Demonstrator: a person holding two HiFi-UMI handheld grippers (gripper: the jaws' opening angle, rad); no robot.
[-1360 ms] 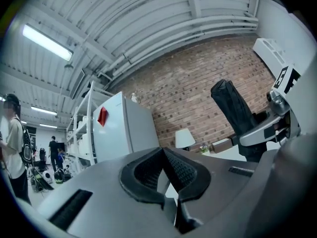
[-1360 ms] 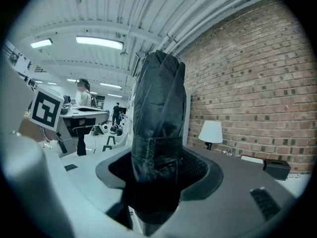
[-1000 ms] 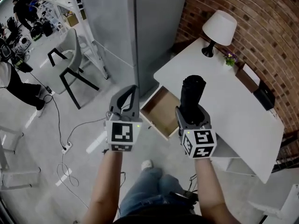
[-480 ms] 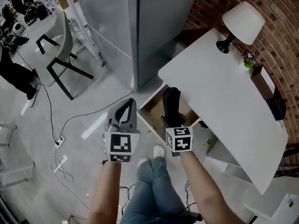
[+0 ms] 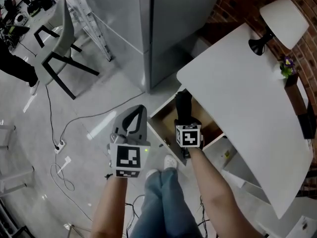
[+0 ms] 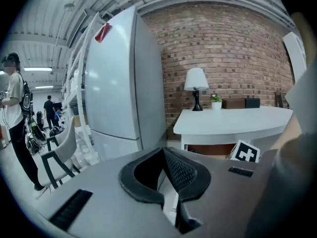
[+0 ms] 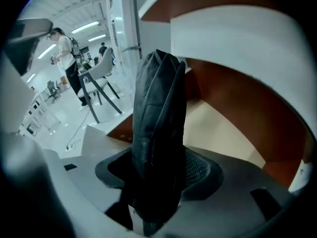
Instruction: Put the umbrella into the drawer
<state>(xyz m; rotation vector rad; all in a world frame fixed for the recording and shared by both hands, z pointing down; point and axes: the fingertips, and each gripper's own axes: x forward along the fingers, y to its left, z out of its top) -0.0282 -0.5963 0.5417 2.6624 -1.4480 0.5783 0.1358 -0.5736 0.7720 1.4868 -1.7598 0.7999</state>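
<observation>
While the right tongs [image 5: 185, 125] point steeply down at the open drawer [image 5: 167, 117], they are clamped on the folded black umbrella [image 5: 183, 102] – the right gripper view shows its dark, creased fabric filling the space between the two pads, both pressed against it. The umbrella stands out ahead of the tongs with its far end over the drawer's pale wooden inside, low between the side walls; whether that end touches the drawer's bottom is hard to say from either view. The drawer is pulled out from under the white worktop [image 5: 247, 93], which carries a lamp [image 5: 285, 16] with a white shade and a small plant [image 5: 286, 66] along its far edge, next to the brick wall [image 5: 237, 4]. The left tongs [image 5: 132, 119] hang just beside the drawer's outer corner, over the grey floor [image 5: 99, 103] – their tips are together and nothing sits in the hollow between the pads. Beyond them rises a tall pale cabinet [image 5: 168, 29], with a grey chair [image 5: 57, 43] farther off and a white cable [image 5: 59, 148] trailing across the floor.
</observation>
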